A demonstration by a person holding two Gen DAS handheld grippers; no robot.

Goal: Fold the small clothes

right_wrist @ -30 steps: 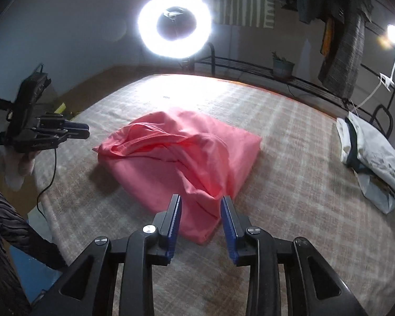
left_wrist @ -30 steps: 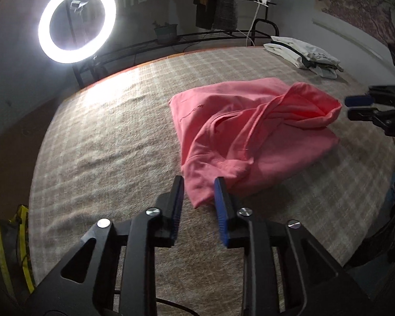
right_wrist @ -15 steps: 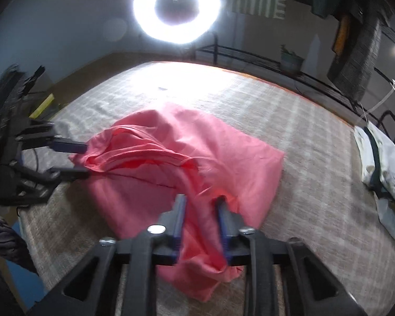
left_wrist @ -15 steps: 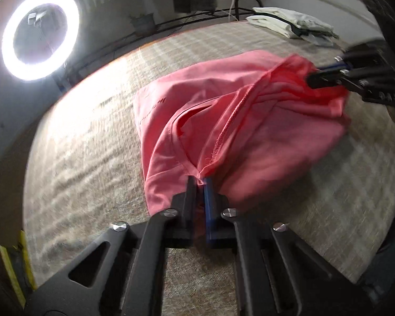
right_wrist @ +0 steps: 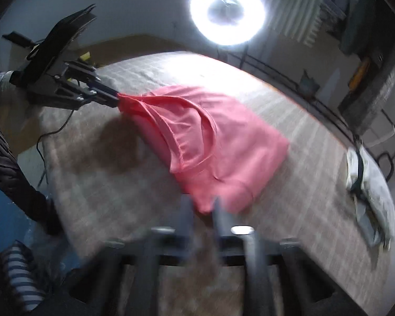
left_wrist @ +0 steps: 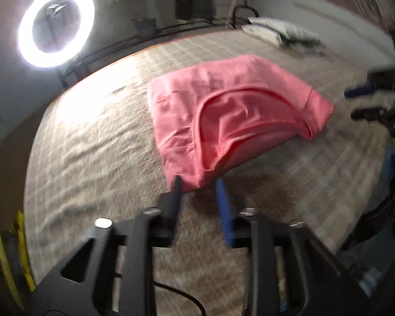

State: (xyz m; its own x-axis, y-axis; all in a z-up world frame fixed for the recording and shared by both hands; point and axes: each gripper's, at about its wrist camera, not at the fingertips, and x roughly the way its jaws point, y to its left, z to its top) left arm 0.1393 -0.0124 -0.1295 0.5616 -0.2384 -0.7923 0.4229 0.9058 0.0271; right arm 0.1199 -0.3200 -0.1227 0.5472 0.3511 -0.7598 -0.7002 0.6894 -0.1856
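Observation:
A pink garment (left_wrist: pixel 237 110) lies on the checked bed cover (left_wrist: pixel 92 144), spread out with a hemmed opening facing up. My left gripper (left_wrist: pixel 198 187) has its jaws opening, with a clear gap; the garment's near corner reaches in between the fingertips. In the right wrist view that corner (right_wrist: pixel 123 100) sits raised at the left gripper (right_wrist: pixel 115 98) tips, with a shadow under it. My right gripper (right_wrist: pixel 200 206) is blurred and its jaws are opening, the garment's (right_wrist: pixel 210 137) other corner just ahead of them. From the left wrist view the right gripper (left_wrist: pixel 358 102) stands apart from the cloth.
A bright ring light (left_wrist: pixel 55 26) stands beyond the bed's far edge by a black metal rail (left_wrist: pixel 171 30). Folded pale clothes (left_wrist: pixel 284 33) lie at the far corner, also seen as a pile (right_wrist: pixel 368 184). A person's striped sleeve (right_wrist: pixel 10 173) is at the left.
Half a second ago both grippers were shut on the garment's near edge. Now both have opened and drawn back, and the garment lies stretched wider and flatter between them.

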